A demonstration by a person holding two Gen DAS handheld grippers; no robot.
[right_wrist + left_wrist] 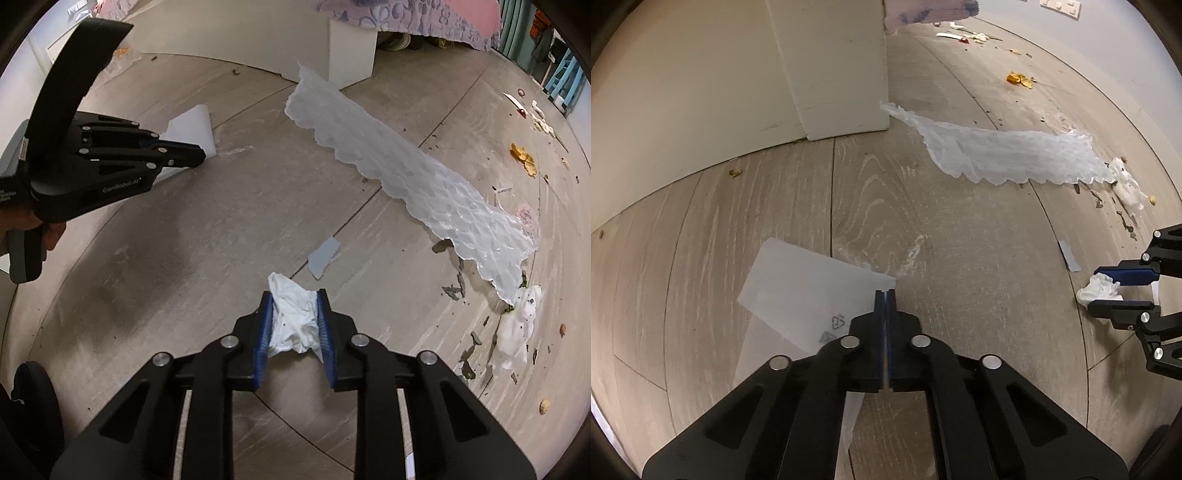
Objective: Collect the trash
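My left gripper [885,292] is shut on a translucent white plastic bag [809,284] and holds it just above the wooden floor; it also shows in the right wrist view [192,153] with the bag [194,125]. My right gripper [294,295] is shut on a crumpled white tissue [295,317], seen too at the right edge of the left wrist view [1099,290]. A long crinkled white plastic sheet [406,173] lies on the floor ahead.
A white furniture leg [846,66] stands on the floor. A grey scrap [324,256] lies near my right gripper. A soiled tissue [517,328], orange peel [522,157] and dark crumbs lie to the right. More litter [964,35] lies far off.
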